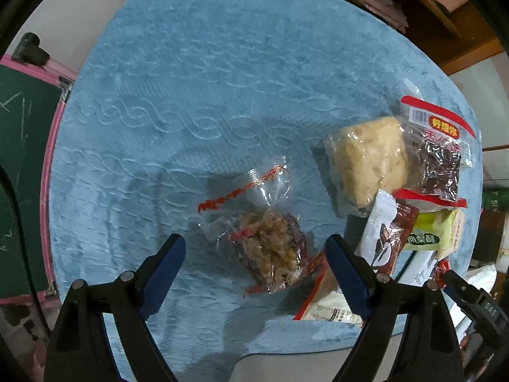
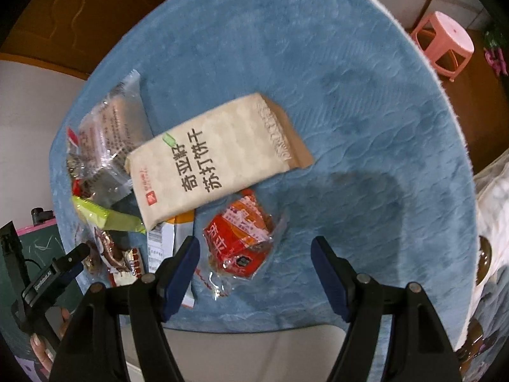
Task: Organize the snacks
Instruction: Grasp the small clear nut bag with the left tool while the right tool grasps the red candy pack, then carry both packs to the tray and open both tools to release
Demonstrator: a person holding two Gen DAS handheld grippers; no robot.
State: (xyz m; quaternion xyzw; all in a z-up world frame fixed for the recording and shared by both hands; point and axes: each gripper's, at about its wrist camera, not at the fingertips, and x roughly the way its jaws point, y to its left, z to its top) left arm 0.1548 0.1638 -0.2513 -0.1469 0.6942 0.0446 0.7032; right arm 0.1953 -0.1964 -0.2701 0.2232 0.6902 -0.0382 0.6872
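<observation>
Judging from how things lie, the sorting has barely begun: the snacks are still a loose heap on the round desk under its pale blue plush cloth [image 1: 222, 63], with no visible grouping or container, so nearly all of the work remains.

The left gripper [image 1: 256, 254] points down over a clear cellophane packet of brown-and-beige crispy nut cake with red trim [image 1: 270, 251], which lies apart at the left of the heap, near the desk's near edge. Its jaws stand wide, either side of the packet, not pressing it and holding nothing.

The right gripper [image 2: 254, 256] hangs over a small crinkled red-and-orange wrapped sweet in clear film [image 2: 240, 242], just near of a large beige paper-look cracker pack with dark printed characters [image 2: 216, 159]. Its jaws are also wide apart and empty.

The rest of the heap overlaps: a pale yellow puffed cake in clear wrap [image 1: 369, 162], a clear red-edged bag of dark dried fruit [image 1: 439, 159], a lime-green pastry packet [image 1: 435, 232] and a white-and-brown sachet [image 1: 385, 232]. Most wrappers look thin, glossy and crinkly, likely to slip or crush under a hard pinch.
</observation>
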